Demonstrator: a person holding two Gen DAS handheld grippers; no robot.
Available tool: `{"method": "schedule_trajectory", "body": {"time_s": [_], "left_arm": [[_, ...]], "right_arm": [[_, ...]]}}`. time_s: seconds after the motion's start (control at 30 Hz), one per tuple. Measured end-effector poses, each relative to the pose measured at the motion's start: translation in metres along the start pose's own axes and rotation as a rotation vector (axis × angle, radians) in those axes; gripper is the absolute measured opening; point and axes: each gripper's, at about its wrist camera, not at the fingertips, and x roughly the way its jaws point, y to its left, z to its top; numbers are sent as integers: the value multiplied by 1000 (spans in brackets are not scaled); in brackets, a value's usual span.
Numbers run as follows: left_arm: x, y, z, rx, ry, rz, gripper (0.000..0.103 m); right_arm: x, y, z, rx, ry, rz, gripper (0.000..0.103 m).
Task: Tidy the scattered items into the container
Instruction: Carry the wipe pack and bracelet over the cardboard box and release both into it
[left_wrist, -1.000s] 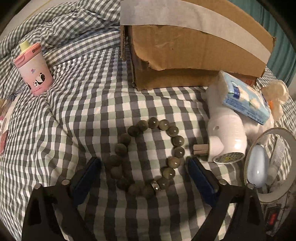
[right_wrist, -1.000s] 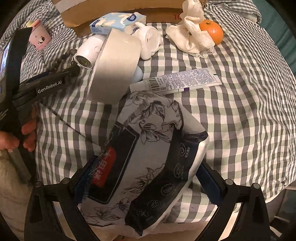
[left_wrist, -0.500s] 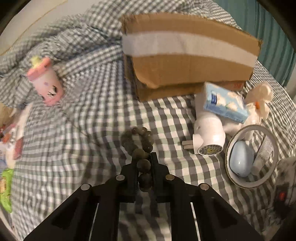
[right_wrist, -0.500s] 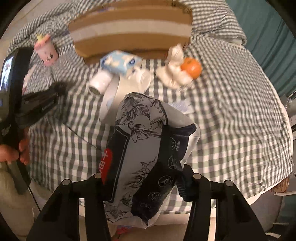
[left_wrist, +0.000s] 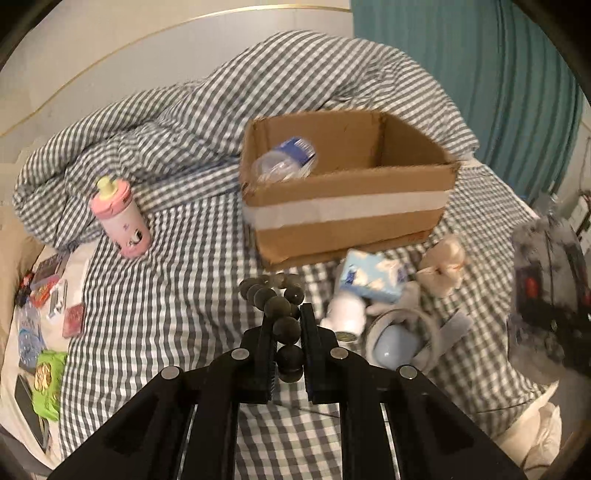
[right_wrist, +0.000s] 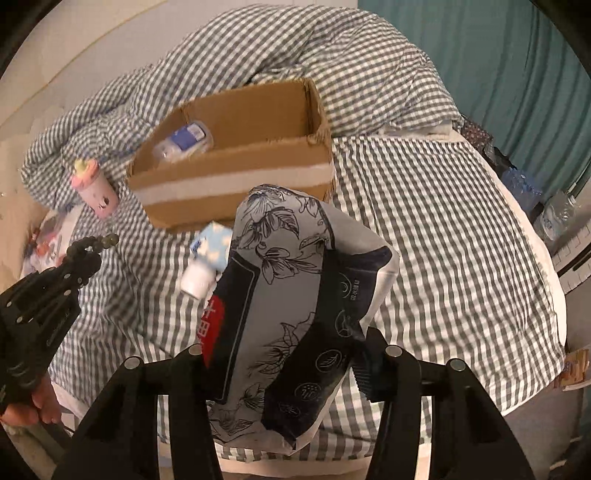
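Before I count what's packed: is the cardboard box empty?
No, a clear plastic bottle with a blue label already lies inside the cardboard box.

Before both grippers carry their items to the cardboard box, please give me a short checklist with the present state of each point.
1. Left gripper shut on the bead bracelet: ok.
2. Right gripper shut on the floral packet: ok.
3. Bracelet lifted off the bedspread: ok; beads hang between the jaws.
4. Cardboard box open on top: ok.
5. Room inside the box: ok; only a plastic bottle shows.
6. Whether the packet grip is firm: cannot tell.
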Motion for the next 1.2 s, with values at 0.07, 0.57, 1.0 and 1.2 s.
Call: {"method": "schedule_trajectory", "body": {"time_s": [0.07,0.57,1.0,1.2], "left_arm": [[-4,-2,9,8,-15,-4,11],[-10,-15,52,26,-63,-4,11],[-2,-14,71,19,-63,-3,11],[-2,-11,96,16,-94,3,11]], "right_arm": [[-5,-2,8,4,-16,0,50],[-18,-22,47,23,-99,-17,50],[-16,-15,72,1,-118,-2,50],[-19,-15,102,-13,-156,-7,50]]}}
